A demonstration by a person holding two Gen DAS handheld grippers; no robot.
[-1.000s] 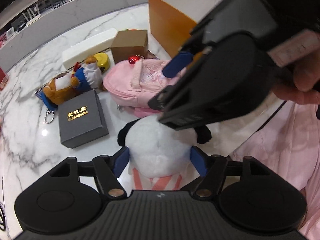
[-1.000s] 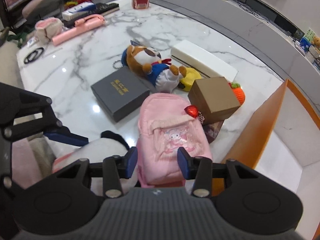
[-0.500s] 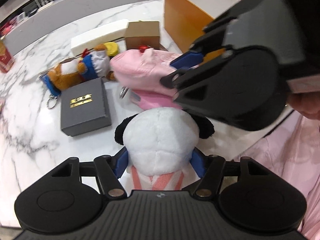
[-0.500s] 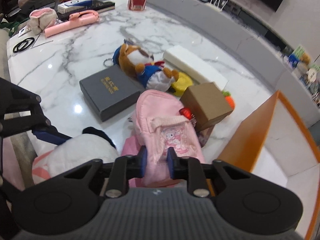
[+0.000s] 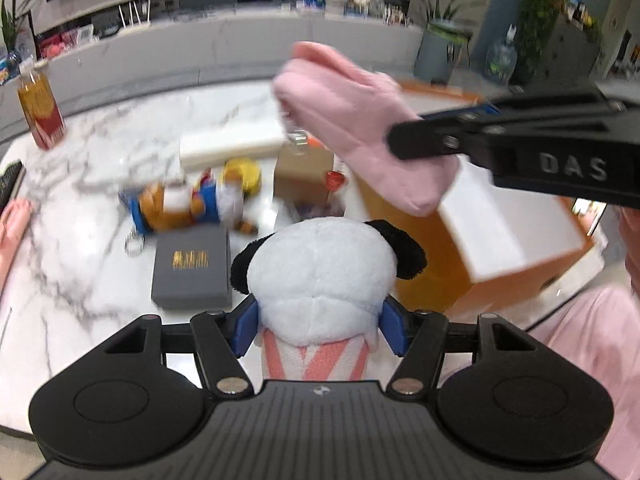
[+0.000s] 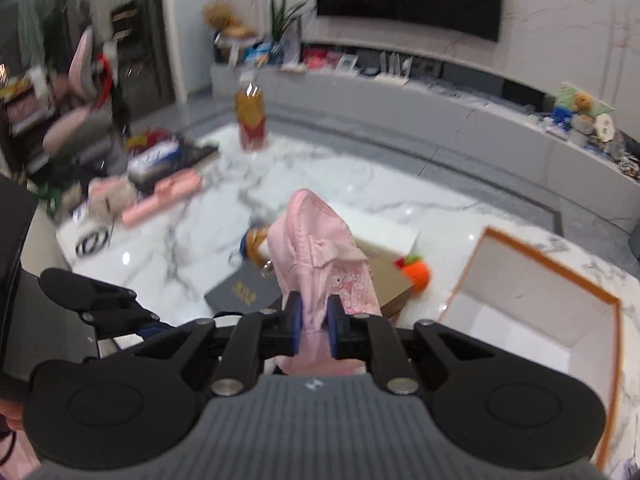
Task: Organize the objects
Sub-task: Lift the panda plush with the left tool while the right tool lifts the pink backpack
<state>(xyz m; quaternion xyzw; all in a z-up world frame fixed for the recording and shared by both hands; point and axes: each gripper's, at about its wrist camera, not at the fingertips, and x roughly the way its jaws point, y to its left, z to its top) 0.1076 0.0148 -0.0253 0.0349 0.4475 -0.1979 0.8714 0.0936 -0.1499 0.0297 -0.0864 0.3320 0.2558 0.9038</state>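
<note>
A white panda plush (image 5: 324,272) with black ears and a pink striped body sits between the blue pads of my left gripper (image 5: 320,316), which is shut on it above the marble table. My right gripper (image 6: 314,320) is closing its jaws on a pink backpack (image 6: 316,248), with the fabric pinched between the pads. The backpack (image 5: 352,128) hangs in the air over the table. The open orange box (image 6: 472,272) with a white inside stands on the right, below and beside the backpack.
On the marble table (image 5: 80,240) lie a grey gift box (image 5: 192,276), a brown bear plush (image 5: 184,204), a brown carton (image 5: 304,168), a long white box (image 5: 232,140) and an orange knitted toy (image 6: 416,272). A red and yellow carton (image 5: 40,116) stands far left.
The right gripper shut on the pink backpack and lifted it off the table. The left gripper tightened on the panda and rose with it. Both views tilted upward.
</note>
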